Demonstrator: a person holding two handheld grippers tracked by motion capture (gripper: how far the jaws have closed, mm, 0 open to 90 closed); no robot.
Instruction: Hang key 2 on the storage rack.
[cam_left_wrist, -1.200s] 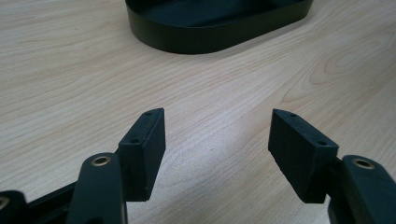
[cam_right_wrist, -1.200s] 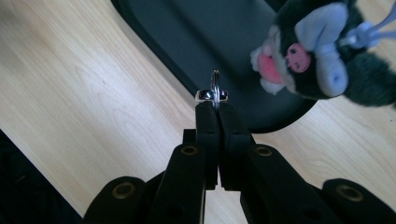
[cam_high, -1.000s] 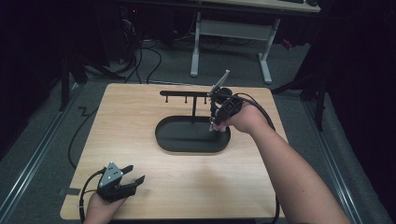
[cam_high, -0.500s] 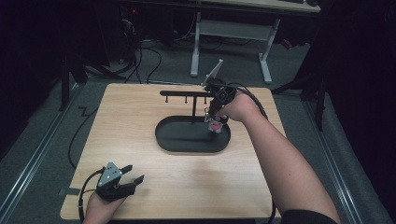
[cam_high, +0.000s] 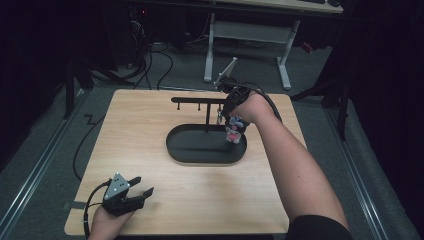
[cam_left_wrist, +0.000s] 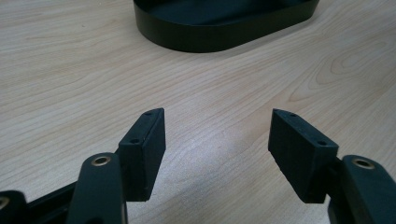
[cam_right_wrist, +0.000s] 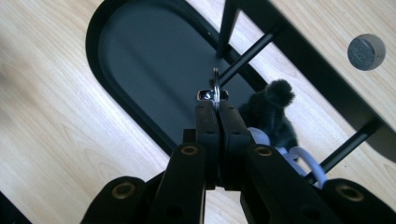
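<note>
Right tool (cam_right_wrist: 216, 109), clamped on the keyring (cam_right_wrist: 216, 88), has lifted the charm (cam_high: 233, 131) from the tray (cam_high: 200, 150) toward the rack (cam_high: 197, 100); left tool (cam_high: 142, 192) idle, open, empty.

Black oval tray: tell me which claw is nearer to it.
Right. The right claw hangs over the far right end of the black oval tray, shut on a key ring. The left claw rests apart at the table's near left corner, open.

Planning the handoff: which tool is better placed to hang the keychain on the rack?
Right. The right tool is shut on the keychain beside the rack; the left tool rests open at the table's near corner.
</note>
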